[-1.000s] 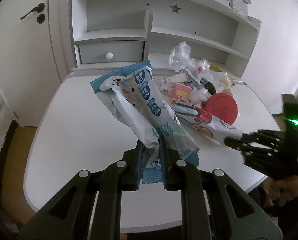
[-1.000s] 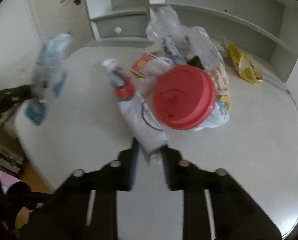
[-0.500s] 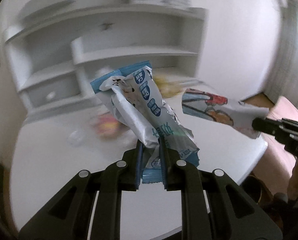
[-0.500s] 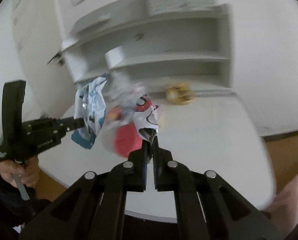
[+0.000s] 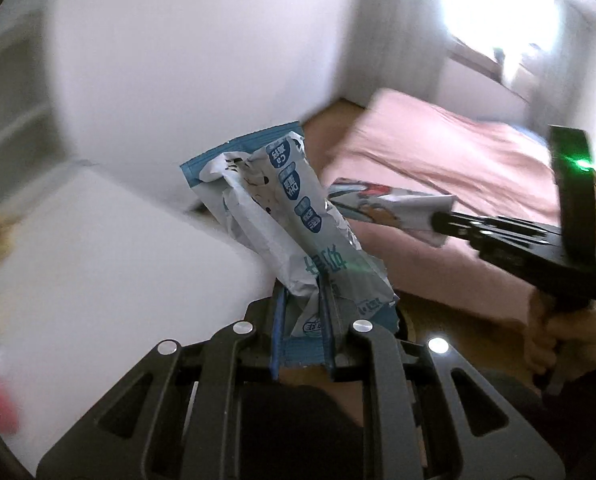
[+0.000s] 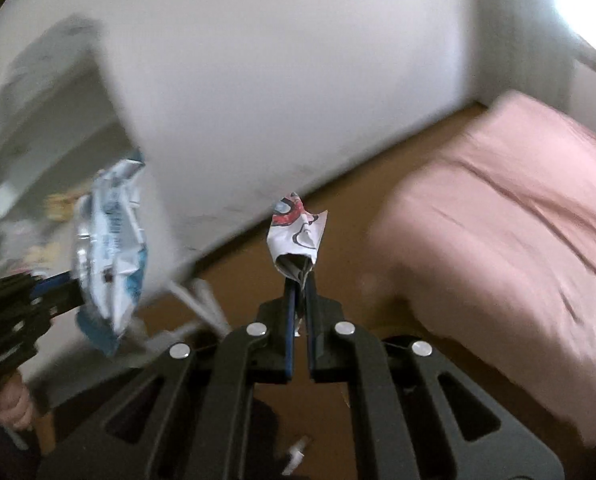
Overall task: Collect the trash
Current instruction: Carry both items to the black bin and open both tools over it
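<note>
Your left gripper is clamped on the lower end of a crumpled blue-and-white snack wrapper. The wrapper rises from between the two fingers and leans up and to the left, its torn blue edge at the top. In the right wrist view the same wrapper hangs off the left gripper at the left edge of the frame, with your left hand below it.

Your right gripper is closed tightly on a folded white wrapper with red and black print. This wrapper stands nearly upright above the fingertips. In the left wrist view it extends leftward from the right gripper, and its free end lies just beside the blue-and-white wrapper; whether the two touch cannot be determined. Your right hand grips the handle at the lower right.

Both wrappers are held in the air, clear of any surface. The white table lies to the left and below. A brown floor and a pink bed lie ahead and to the right. The background is motion-blurred.
</note>
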